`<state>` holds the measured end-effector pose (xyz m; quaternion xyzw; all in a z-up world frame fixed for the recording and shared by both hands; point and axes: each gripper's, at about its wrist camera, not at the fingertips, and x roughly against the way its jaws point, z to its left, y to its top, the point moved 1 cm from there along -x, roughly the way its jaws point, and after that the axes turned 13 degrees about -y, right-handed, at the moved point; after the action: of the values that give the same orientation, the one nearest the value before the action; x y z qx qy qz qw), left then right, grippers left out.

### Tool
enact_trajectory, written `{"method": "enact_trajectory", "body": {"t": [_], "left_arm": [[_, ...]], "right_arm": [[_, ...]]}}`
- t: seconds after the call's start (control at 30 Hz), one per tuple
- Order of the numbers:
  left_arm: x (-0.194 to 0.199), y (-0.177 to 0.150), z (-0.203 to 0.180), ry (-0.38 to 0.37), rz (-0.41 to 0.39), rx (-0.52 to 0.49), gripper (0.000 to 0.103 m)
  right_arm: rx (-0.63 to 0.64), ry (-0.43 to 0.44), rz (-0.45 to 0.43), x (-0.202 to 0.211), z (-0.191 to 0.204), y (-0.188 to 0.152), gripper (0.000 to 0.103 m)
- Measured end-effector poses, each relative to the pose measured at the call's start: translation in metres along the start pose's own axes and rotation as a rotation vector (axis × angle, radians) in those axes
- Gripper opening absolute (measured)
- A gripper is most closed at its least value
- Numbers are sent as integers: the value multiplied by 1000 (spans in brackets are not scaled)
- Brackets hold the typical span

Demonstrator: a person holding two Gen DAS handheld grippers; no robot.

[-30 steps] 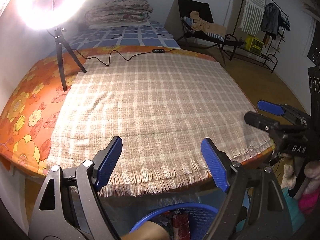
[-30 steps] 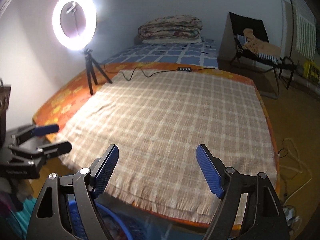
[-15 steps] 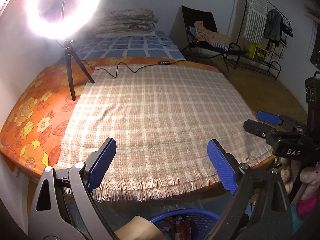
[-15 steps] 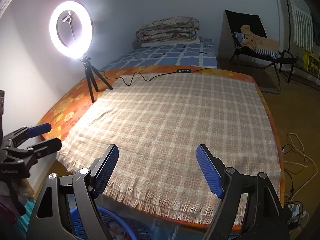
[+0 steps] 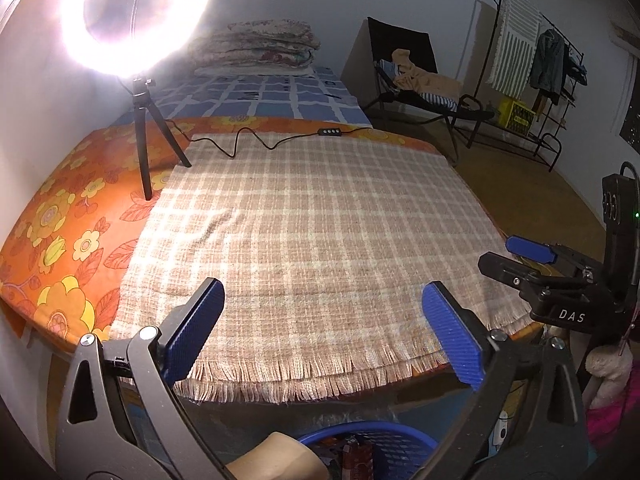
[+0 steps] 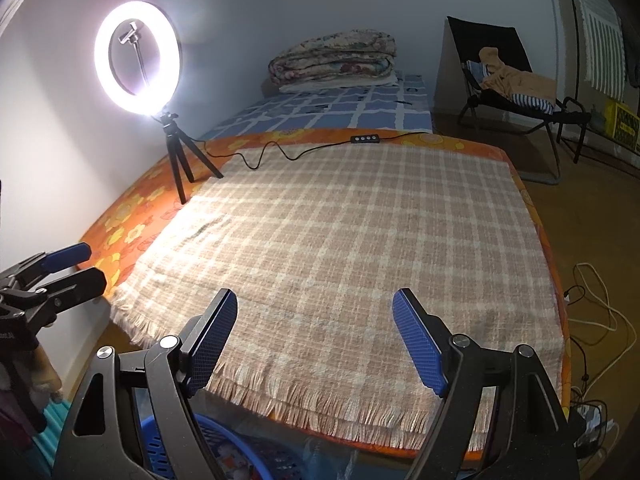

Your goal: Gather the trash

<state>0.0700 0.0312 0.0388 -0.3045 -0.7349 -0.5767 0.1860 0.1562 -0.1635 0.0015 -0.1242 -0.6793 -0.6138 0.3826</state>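
Starting at the far left, there's a ring light (image 5: pixel 136 12) on a little black tripod (image 5: pixel 146 136), standing on an orange flowered bedsheet (image 5: pixel 68 224) right at the edge of a beige checked blanket (image 5: pixel 320 232) that covers most of the bed. Its cable (image 5: pixel 256 140) snakes across the top edge of the blanket. Down at the near edge, the left gripper (image 5: pixel 322 332) hangs over the blanket's fringe with its blue fingers (image 5: pixel 192 332) spread really wide; they have just been opening and there's nothing between them. Right below it sits a blue basket (image 5: pixel 384 448) on the floor at the foot of the bed, with some trash (image 5: pixel 356 456) inside, a reddish wrapper as far as I can tell, and a tan rounded thing (image 5: pixel 276 460) pokes in at the bottom beside the basket rim; can't tell what it is. The blanket itself looks bare. Moving right, the right gripper (image 6: pixel 316 336) is also over the blanket's near edge, fingers (image 6: pixel 420 344) wide apart and empty, and the basket shows under its left finger too. Further back there's a folded quilt (image 6: pixel 336 60) on a blue checked sheet (image 6: pixel 328 112), then a black chair (image 6: pixel 508 76) with clothes piled on it, and a clothes rack (image 5: pixel 532 72) against the right wall.
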Motion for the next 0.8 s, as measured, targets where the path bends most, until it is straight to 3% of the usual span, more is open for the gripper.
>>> {"method": "enact_trajectory", "body": {"t": [0.8], "left_arm": [[-2,-1,-1,4,4,4,101]], "right_arm": [[-2,10,11,-2,-1,-4,80]]}}
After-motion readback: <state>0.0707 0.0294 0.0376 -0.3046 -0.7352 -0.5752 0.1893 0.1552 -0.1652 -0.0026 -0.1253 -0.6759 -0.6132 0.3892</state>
